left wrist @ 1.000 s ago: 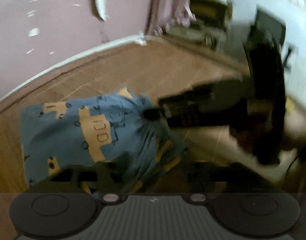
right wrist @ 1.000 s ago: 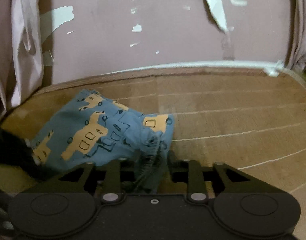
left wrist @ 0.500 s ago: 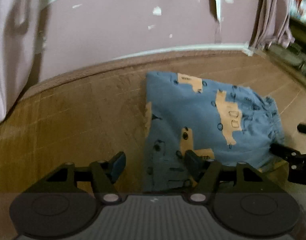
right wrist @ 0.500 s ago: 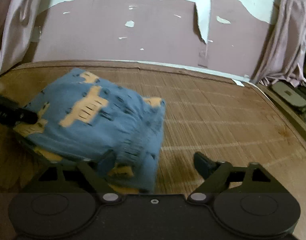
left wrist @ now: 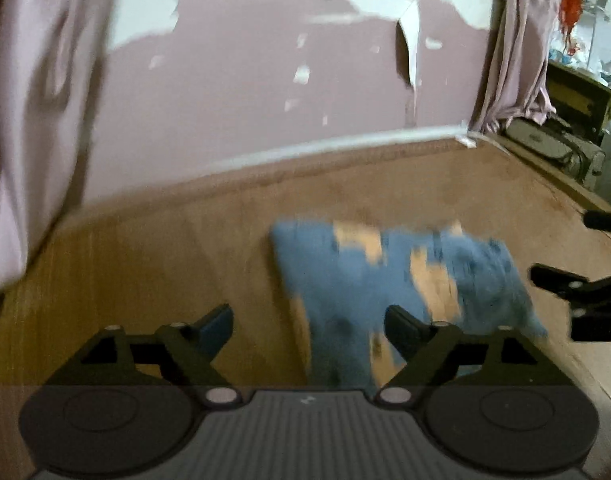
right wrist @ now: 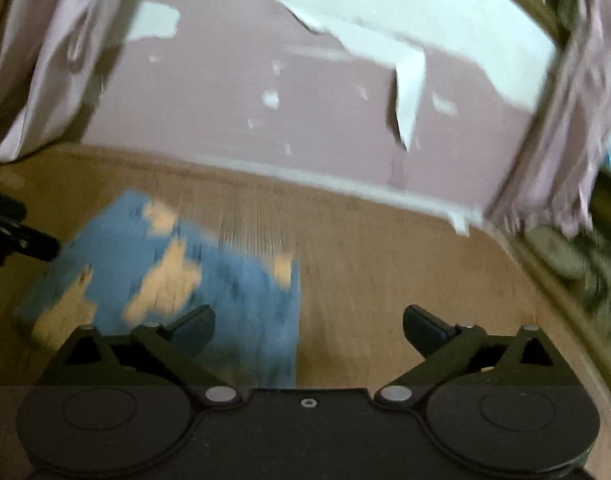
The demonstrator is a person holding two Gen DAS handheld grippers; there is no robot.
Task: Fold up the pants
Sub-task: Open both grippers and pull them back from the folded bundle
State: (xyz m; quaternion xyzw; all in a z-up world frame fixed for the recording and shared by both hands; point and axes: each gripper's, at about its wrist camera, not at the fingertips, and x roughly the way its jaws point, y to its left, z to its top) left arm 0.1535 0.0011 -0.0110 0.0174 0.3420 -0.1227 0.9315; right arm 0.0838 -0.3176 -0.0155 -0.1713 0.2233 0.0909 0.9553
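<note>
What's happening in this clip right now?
A person with a gripper in each hand is folding small blue pants printed with tan vehicles on a woven mat. The pants lie in a compact folded bundle. The left gripper and right gripper have just been opening; both stand wide with nothing clamped, though cloth shows between the fingers in each wrist view. It looks like a fold has just been let go. Both views are motion-blurred.

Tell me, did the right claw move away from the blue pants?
Yes. The right gripper backed off toward the camera side: it pinched the pants before. Its jaws have just been opening, nothing pinched, while the pants lie on the wooden board.
</note>
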